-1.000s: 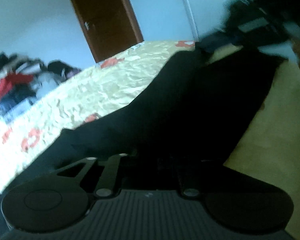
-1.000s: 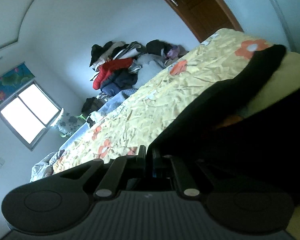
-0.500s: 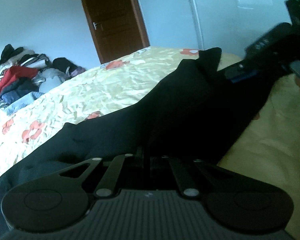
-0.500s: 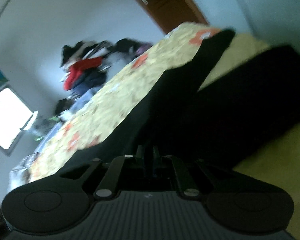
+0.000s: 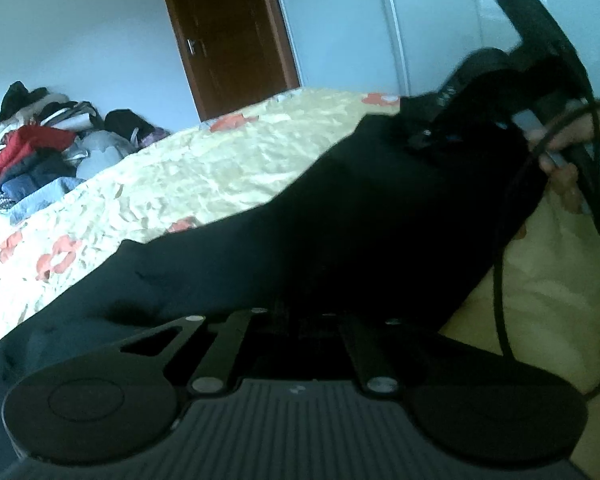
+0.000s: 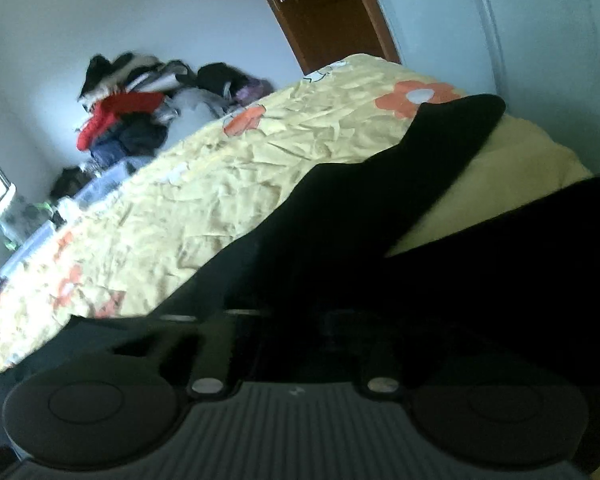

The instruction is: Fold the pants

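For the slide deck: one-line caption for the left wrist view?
Left claw shut on black fabric pants spread over a yellow floral bedspread; right claw at their far end.

The pants (image 5: 340,216) lie on the bed (image 5: 204,168), stretching away from the left gripper (image 5: 300,316) toward the right gripper (image 5: 452,120) at their far right end; a clothes pile (image 5: 40,140) sits behind the bed, left of the door (image 5: 224,36); a pillow (image 6: 500,172) lies under the pants' far end.
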A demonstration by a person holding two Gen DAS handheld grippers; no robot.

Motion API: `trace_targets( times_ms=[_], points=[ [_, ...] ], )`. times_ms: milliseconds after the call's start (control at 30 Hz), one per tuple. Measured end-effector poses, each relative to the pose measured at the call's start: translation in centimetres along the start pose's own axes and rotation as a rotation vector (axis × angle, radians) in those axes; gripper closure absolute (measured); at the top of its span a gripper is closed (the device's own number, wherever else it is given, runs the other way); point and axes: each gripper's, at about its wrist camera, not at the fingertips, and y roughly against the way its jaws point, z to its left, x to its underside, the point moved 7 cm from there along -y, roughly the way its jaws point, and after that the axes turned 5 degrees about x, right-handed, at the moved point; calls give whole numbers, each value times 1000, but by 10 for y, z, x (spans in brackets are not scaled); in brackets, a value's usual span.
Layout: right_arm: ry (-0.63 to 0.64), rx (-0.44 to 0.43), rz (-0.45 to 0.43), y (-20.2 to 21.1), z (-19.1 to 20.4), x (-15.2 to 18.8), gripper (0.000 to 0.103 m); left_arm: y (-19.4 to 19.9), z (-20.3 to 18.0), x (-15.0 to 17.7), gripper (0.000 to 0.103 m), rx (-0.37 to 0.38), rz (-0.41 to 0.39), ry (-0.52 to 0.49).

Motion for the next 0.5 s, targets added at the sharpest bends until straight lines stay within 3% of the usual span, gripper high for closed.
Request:
trace_targets(
  times_ms=[233,400,500],
  points=[
    [-60,-24,-83,66,-29,6,98,20,-8,0,100,69,-36,-11],
    [-93,-21,-36,88,-48,34,97,16,-18,12,100,90,14,-56],
    [-125,8,25,82,-59,43,91,13,-21,16,96,75,25,-83]
  ],
)
